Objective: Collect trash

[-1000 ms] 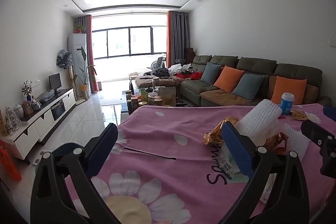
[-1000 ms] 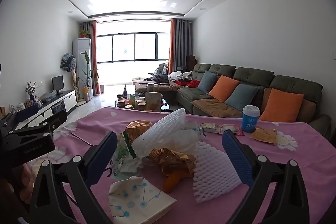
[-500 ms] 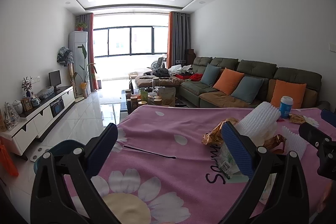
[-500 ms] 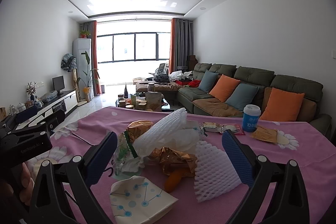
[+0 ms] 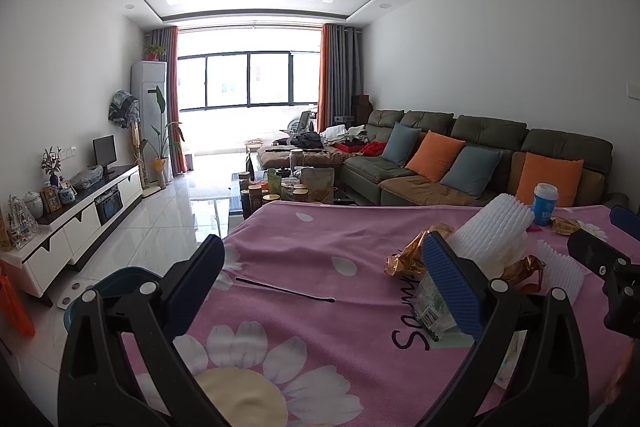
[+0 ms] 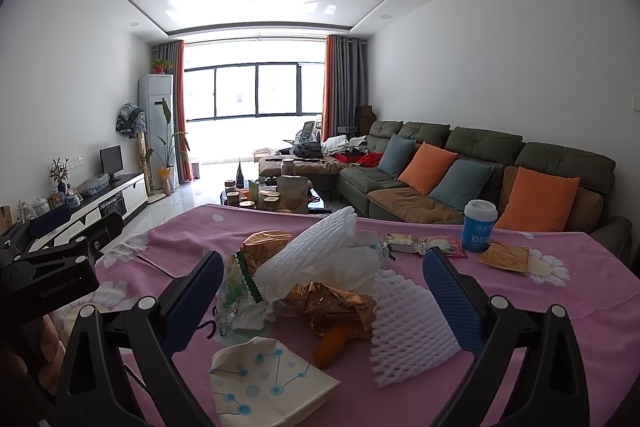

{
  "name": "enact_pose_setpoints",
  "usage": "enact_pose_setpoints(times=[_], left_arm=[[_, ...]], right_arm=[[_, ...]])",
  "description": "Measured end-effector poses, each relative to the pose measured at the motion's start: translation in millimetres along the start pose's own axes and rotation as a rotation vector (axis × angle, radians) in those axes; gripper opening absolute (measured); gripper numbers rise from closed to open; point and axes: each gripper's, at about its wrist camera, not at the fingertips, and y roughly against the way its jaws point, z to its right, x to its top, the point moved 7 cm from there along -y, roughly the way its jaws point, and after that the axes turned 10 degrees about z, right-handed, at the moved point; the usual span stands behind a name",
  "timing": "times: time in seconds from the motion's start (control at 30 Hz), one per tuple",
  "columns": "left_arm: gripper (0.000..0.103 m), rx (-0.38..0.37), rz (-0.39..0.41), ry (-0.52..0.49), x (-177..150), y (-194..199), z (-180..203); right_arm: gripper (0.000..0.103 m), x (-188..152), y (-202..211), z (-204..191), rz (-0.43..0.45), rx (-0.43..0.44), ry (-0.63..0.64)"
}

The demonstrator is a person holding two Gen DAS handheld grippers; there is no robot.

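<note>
Beside table, blue bin (image 5: 116,283), left view only

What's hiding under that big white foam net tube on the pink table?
Under the white foam net tube lie crumpled white paper, a gold foil wrapper and a green-edged clear wrapper. An orange piece pokes out lower down. Anything deeper in the pile is covered.
</note>
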Motion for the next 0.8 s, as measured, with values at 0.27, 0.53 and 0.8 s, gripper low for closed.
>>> enact_pose_setpoints(times=[0.27, 0.53, 0.8], left_arm=[[0.097, 0.001, 0.003, -0.002, 0.2, 0.6, 0.3], [0.097, 0.002, 0.004, -0.002, 0.2, 0.9, 0.4], [0.097, 0.002, 0.005, -0.002, -0.1, 1.1, 0.3]], right_arm=[[0.096, 0.2, 0.4, -0.1, 0.004, 0.001, -0.002], [0.096, 0.5, 1.0, -0.1, 0.005, -0.001, -0.004], [0.096, 0.5, 0.2, 0.8, 0.003, 0.001, -0.006]])
